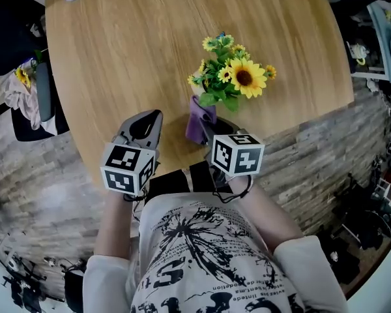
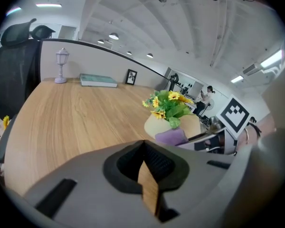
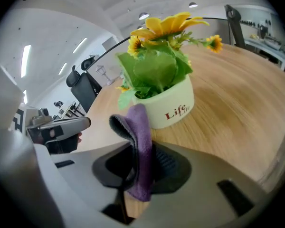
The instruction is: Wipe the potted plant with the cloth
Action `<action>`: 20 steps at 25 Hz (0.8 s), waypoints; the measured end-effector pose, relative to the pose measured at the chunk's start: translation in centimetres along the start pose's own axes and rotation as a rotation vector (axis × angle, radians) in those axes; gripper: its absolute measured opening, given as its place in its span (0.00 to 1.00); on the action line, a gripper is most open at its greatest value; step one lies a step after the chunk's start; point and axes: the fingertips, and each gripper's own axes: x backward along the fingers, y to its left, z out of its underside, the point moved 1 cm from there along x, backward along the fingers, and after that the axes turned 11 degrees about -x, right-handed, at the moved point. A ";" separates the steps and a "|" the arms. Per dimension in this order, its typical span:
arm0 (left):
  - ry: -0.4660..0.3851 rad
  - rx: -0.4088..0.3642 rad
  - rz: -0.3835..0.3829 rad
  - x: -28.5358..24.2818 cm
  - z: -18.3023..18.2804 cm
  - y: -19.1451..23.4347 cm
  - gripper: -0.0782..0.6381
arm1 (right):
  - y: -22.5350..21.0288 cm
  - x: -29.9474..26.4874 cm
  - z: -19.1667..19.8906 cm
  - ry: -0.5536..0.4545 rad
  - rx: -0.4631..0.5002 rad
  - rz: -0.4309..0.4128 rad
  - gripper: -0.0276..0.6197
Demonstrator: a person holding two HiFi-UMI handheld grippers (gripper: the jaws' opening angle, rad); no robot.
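Observation:
A white pot (image 3: 170,106) of yellow sunflowers (image 1: 233,75) and green leaves stands near the front edge of the round wooden table (image 1: 117,57). My right gripper (image 1: 215,130) is shut on a purple cloth (image 3: 141,148), which sticks up out of the jaws just short of the pot. In the head view the cloth (image 1: 200,122) hangs right against the plant's near left side. My left gripper (image 1: 152,116) is shut with nothing in it, a short way left of the cloth, above the tabletop. From the left gripper view the pot (image 2: 162,126) and the cloth (image 2: 171,137) lie ahead to the right.
At the table's far side stand a small lamp figurine (image 2: 61,65), a flat book (image 2: 98,80) and a small picture frame (image 2: 131,76). A black office chair (image 2: 14,70) sits at the left. The table's front edge runs close under both grippers.

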 end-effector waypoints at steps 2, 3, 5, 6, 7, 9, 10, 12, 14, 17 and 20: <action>-0.002 0.005 -0.007 -0.2 0.1 -0.7 0.11 | -1.0 0.7 0.2 0.017 0.019 0.000 0.18; -0.004 0.008 -0.008 -0.4 0.1 -1.1 0.11 | -1.6 1.1 0.3 0.027 0.031 0.000 0.18; -0.012 0.018 -0.008 -0.9 0.0 -1.9 0.11 | -2.6 1.8 0.4 0.051 0.056 -0.003 0.18; -0.015 0.022 -0.007 -1.2 -0.1 -2.3 0.11 | -3.1 2.0 0.5 0.064 0.069 -0.006 0.18; -0.018 0.024 -0.007 -1.6 -0.2 -2.6 0.11 | -3.6 2.3 0.6 0.077 0.081 -0.008 0.18; -0.021 0.021 -0.007 -2.2 -0.4 -3.2 0.12 | -4.7 2.8 0.8 0.096 0.106 -0.006 0.18; -0.025 0.018 -0.009 -2.5 -0.5 -3.6 0.11 | -5.3 3.2 0.7 0.097 0.116 0.001 0.18; -0.037 0.016 -0.015 -2.9 -0.8 -4.3 0.11 | -6.9 4.1 0.1 0.078 0.128 0.035 0.18; -0.057 0.020 -0.022 -3.2 -1.0 -5.0 0.11 | -8.6 5.2 -1.3 0.025 0.136 0.086 0.18; -0.100 0.014 -0.018 -3.7 -1.3 -5.9 0.12 | -10.8 6.7 -4.4 -0.084 0.181 0.148 0.18; -0.141 -0.028 0.021 -5.2 -1.9 -6.9 0.34 | -12.2 7.2 -7.3 -0.132 0.230 0.170 0.18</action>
